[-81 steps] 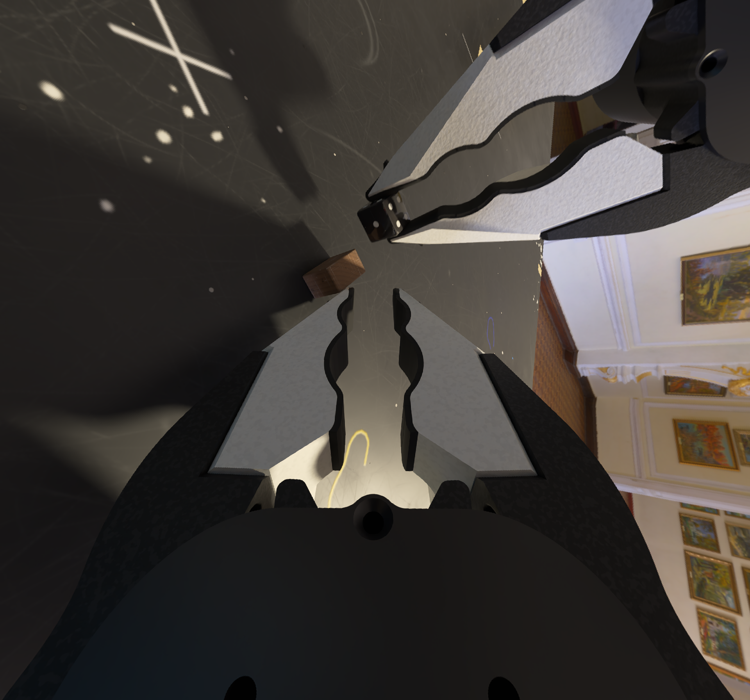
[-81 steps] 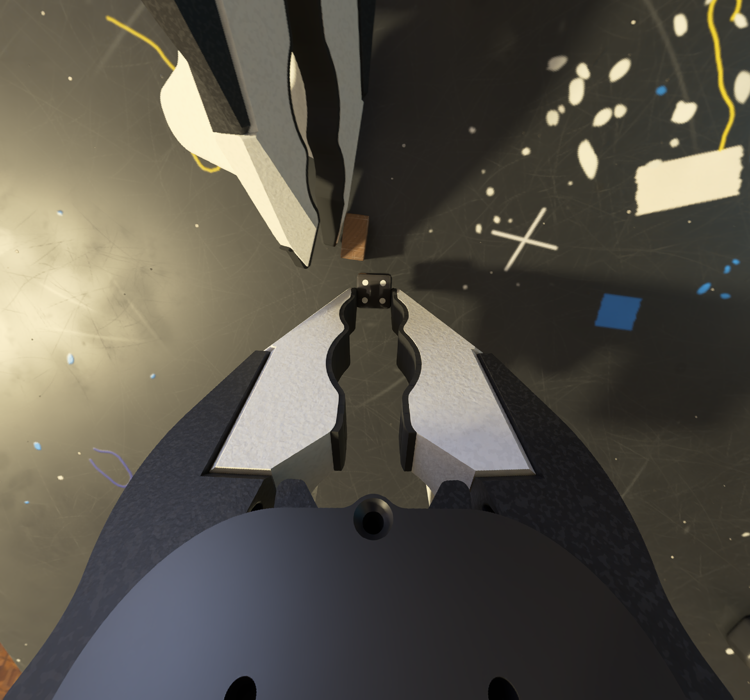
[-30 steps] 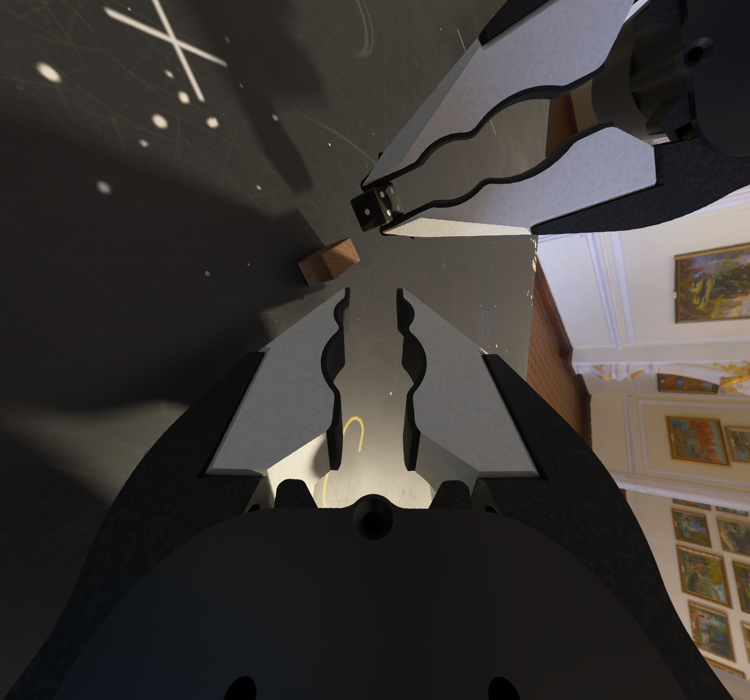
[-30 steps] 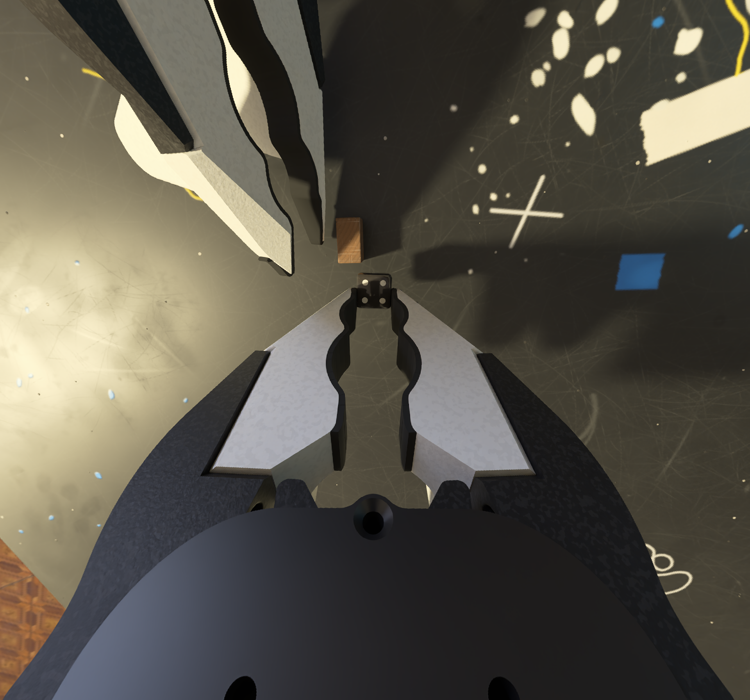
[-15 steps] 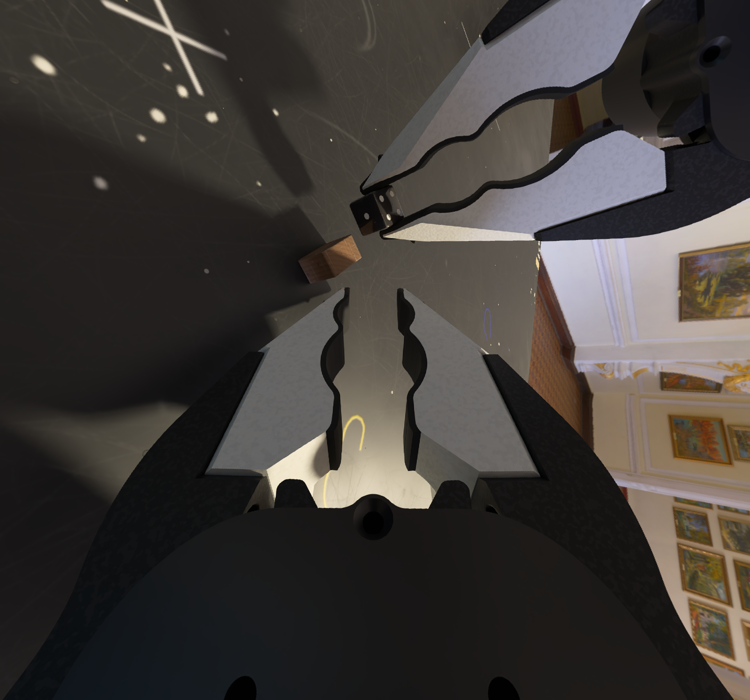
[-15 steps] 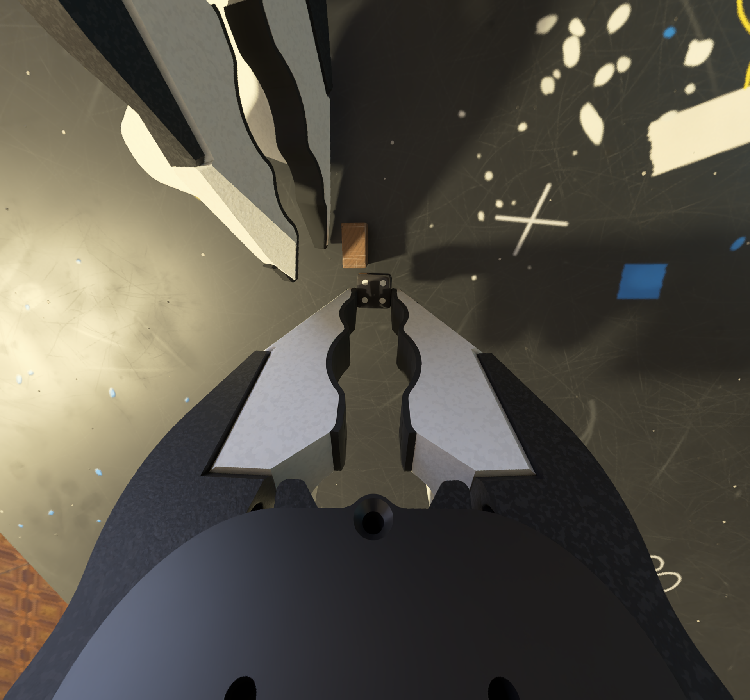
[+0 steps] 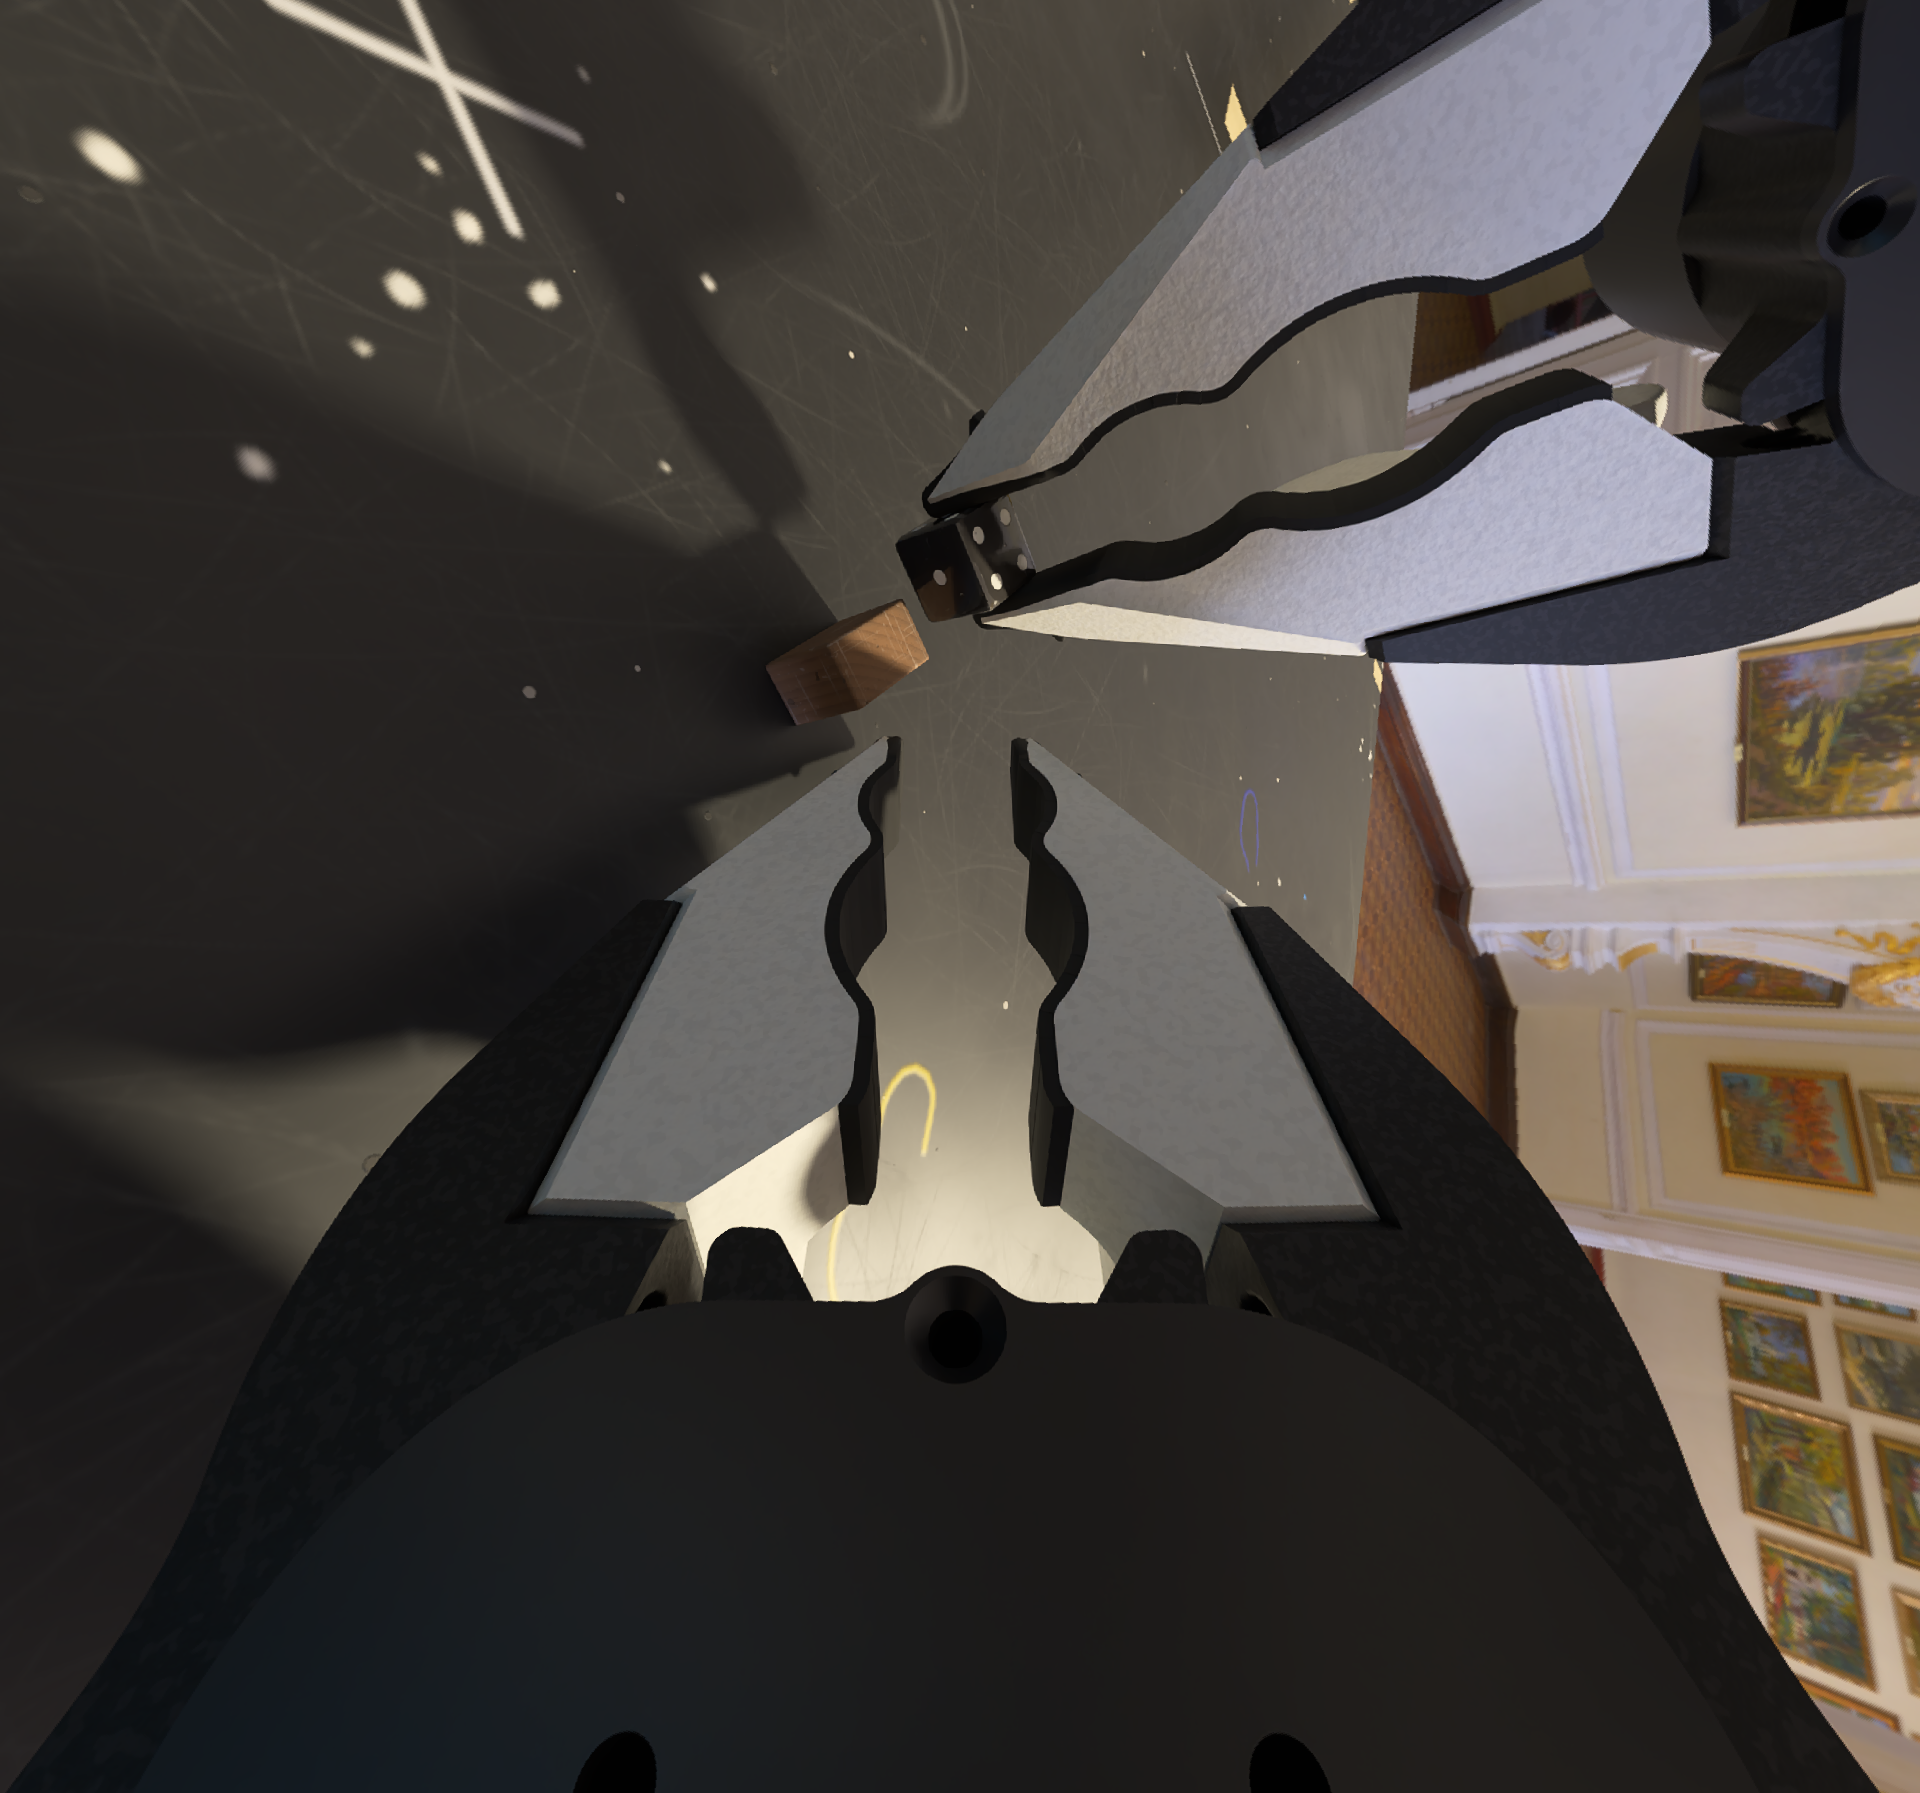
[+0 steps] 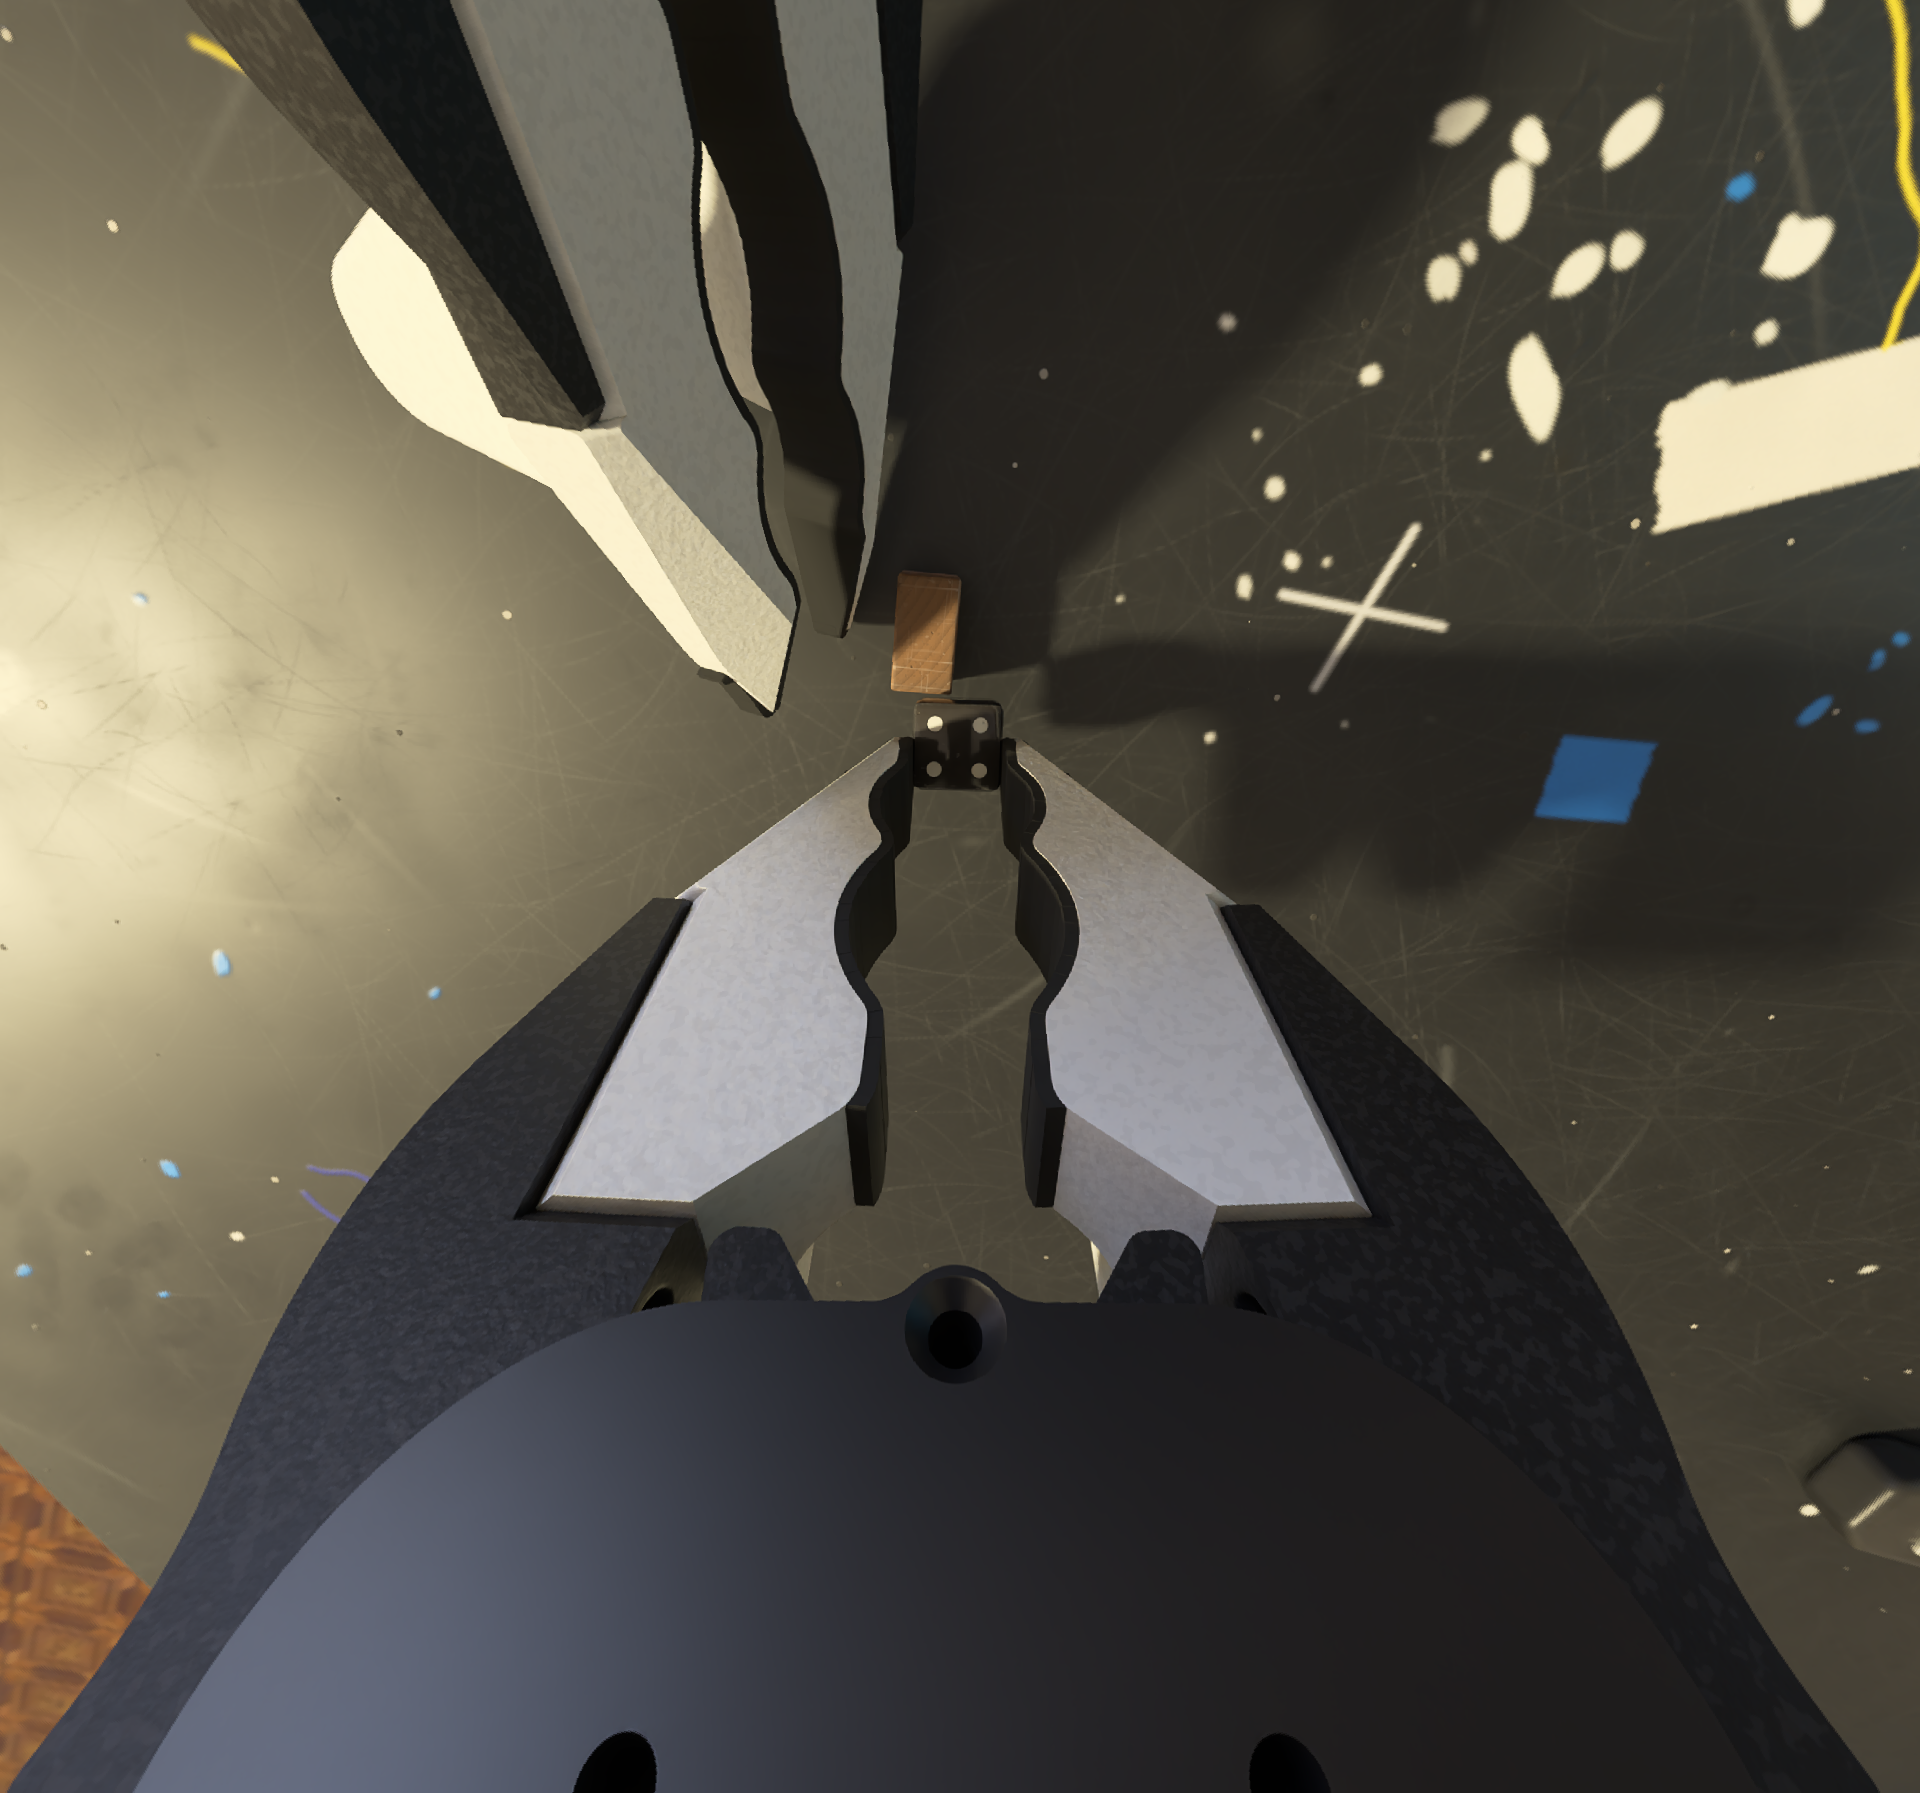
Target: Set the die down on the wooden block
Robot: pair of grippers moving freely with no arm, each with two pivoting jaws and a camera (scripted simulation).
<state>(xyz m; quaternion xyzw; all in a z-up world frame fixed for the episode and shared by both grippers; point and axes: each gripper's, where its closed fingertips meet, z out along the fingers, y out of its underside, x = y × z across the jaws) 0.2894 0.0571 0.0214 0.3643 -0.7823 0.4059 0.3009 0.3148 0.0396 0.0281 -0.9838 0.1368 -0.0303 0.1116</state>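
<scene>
A small wooden block (image 7: pixel 847 661) lies on the dark scratched table (image 7: pixel 312 808); it also shows in the right wrist view (image 8: pixel 927 634). A black die with white pips (image 8: pixel 956 746) is pinched at the tips of my right gripper (image 8: pixel 957 756). In the left wrist view the die (image 7: pixel 961 559) hangs just above and right of the block, held by the right gripper (image 7: pixel 971 554). My left gripper (image 7: pixel 951 756) is open and empty, its tips just right of the block. In the right wrist view the left gripper's fingers (image 8: pixel 748 496) hang just left of the block.
The table bears chalk-like marks: a white cross (image 7: pixel 426 70), white spots (image 8: pixel 1538 216), a white strip (image 8: pixel 1787 444), a blue square (image 8: pixel 1595 779), a yellow squiggle (image 8: pixel 1907 133). The table edge (image 7: pixel 1382 808) runs at right; beyond it a wall with framed paintings (image 7: pixel 1829 725).
The right gripper has carried the die closer to the wooden block, now almost at its edge. The left gripper has stayed open beside the block.
</scene>
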